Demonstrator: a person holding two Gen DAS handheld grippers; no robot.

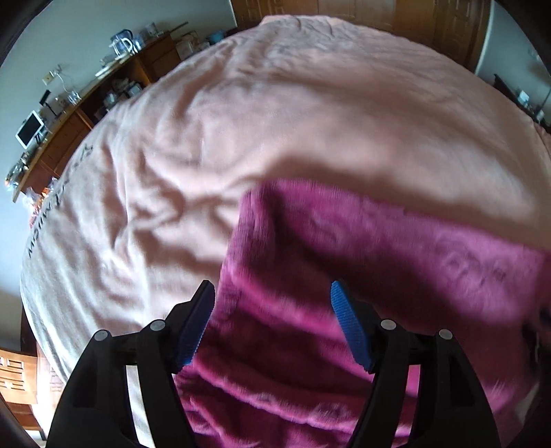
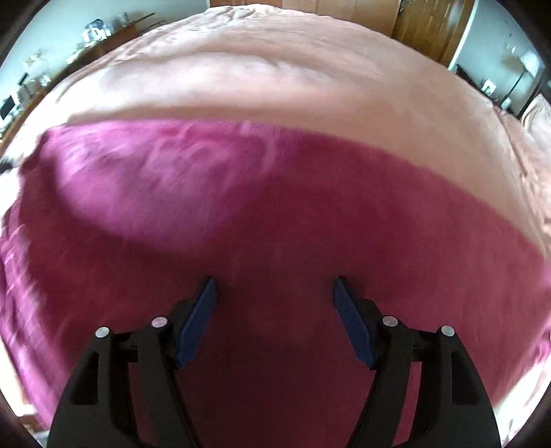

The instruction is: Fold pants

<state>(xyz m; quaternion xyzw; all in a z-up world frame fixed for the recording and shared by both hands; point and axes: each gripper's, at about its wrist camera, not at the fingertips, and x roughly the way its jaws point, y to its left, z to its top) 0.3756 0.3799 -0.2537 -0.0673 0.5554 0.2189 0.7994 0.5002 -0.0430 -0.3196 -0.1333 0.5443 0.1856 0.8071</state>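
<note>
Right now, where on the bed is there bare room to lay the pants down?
Bare pink blanket lies beyond the magenta pants, up to the far wardrobe, and left toward the cluttered sideboard. The near side is crowded: pants lie under both open tools.

Bed blanket (image 1: 241, 120): open on all far sides | pants (image 2: 275, 213): spread under both grippers | cluttered sideboard (image 1: 69, 113): far left, well apart

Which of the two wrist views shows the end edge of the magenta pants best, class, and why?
The left wrist view: the pants end there in a clear edge against the pink bedspread, beside the open left gripper. In the right wrist view the pants fill the frame below the open right gripper, and their left end is blurred.
</note>
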